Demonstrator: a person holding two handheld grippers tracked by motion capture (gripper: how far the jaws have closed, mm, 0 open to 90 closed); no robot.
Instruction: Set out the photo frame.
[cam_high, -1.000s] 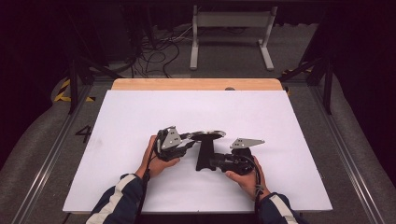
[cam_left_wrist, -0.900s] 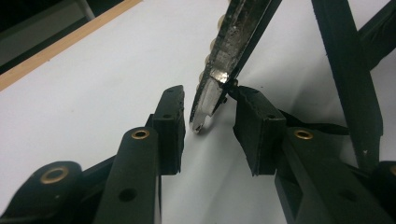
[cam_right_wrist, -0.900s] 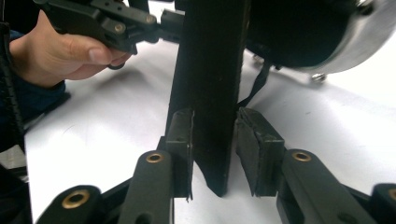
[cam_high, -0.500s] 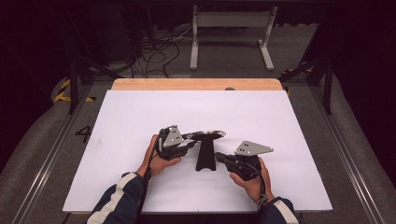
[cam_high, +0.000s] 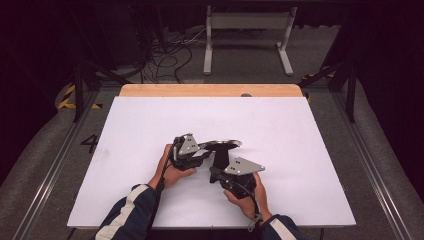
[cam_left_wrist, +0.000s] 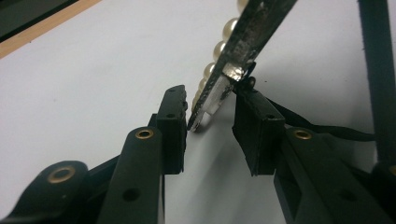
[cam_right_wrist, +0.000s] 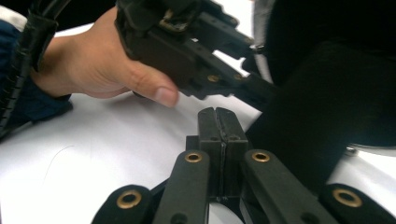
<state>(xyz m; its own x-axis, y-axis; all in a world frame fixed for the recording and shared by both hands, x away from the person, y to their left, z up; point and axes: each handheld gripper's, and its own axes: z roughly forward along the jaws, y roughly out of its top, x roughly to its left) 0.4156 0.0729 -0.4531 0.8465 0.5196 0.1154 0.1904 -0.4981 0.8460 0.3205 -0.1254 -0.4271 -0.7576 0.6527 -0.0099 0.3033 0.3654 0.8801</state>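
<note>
A black stand (cam_high: 220, 159) with a round plate (cam_high: 223, 144) on top stands mid-table. My left gripper (cam_high: 202, 152) reaches the plate's left rim. In the left gripper view (cam_left_wrist: 210, 126) the thin plate edge (cam_left_wrist: 261, 18) lies slanted between the jaws and touches both pads. Pearls (cam_left_wrist: 219, 46) line up behind it and a black cord (cam_left_wrist: 327, 128) trails off. My right gripper (cam_high: 215, 176) sits low by the stand's base with its pads (cam_right_wrist: 208, 122) pressed together on nothing. The stand's dark body (cam_right_wrist: 317, 116) is just right of the pads, and the other hand (cam_right_wrist: 102, 65) is beyond them.
The white table top (cam_high: 300, 130) has a wooden strip (cam_high: 210, 90) along its far edge. On the floor beyond are a white metal frame (cam_high: 247, 22) and loose cables (cam_high: 165, 55). Dark rails (cam_high: 50, 165) run along both sides.
My right gripper has shifted left, toward the stand's base and the person. The left gripper and the stand have stayed put.
</note>
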